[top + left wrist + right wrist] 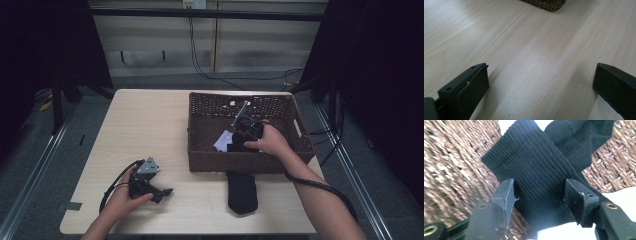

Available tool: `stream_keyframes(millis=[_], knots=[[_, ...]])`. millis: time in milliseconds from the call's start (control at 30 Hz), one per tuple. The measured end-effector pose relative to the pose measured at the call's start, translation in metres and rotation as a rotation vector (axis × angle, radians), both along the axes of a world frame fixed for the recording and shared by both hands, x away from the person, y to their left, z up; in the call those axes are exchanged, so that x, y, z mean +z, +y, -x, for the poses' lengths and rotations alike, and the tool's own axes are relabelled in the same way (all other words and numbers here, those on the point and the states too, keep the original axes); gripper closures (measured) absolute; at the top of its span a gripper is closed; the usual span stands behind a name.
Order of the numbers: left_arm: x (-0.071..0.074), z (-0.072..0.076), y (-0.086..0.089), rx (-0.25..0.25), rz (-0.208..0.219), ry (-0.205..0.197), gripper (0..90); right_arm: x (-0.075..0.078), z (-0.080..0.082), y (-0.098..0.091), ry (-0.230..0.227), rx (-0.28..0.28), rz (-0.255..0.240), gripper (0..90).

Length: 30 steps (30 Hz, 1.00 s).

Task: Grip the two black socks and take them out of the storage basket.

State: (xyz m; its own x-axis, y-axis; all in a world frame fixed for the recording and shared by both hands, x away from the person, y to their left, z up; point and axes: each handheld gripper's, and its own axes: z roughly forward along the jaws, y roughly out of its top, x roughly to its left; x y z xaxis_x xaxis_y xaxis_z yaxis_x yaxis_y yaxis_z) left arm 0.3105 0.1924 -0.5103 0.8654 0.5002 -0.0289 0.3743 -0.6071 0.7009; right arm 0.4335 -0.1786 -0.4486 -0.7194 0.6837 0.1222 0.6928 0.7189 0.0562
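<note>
black ribbed sock (pixel 536 182) between right claw (pixel 539 197) jaws, wicker basket (pixel 200 160)

Left gripper (pixel 540 82), jaws wide apart over bare table (pixel 524 57).
Nothing between them; wicker basket (pixel 546 3) corner far ahead, beyond the tips.

I am working in what looks like a lab or recording room set up for tests, not a home. My pale wood table (pixel 150 125) stands alone on a grey carpeted floor (pixel 30 165), with black curtains (pixel 380 75) hung at both sides to screen it off. Metal rails (pixel 35 160) run along the floor on either side of the table. Behind it is a plain panelled wall (pixel 250 45), where black cables (pixel 200 65) drop from a socket and trail loose across the floor.
</note>
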Motion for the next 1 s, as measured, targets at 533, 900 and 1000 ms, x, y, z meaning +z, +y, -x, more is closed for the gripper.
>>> stream_keyframes(millis=[533, 900, 1000], knots=[[0.0, 0.0, 0.0, -0.003, -0.001, 0.0, 0.0, -0.005, -0.003, -0.006, 0.042, -0.004, -0.008, 82.5], [0.0, -0.001, 0.0, -0.005, -0.002, -0.001, 0.0, 0.012, 0.001, -0.011, 0.039, 0.002, -0.013, 84.2], [0.0, -0.001, 0.0, -0.005, -0.002, -0.001, 0.0, 0.022, 0.002, -0.015, 0.031, 0.009, -0.009, 84.5]])
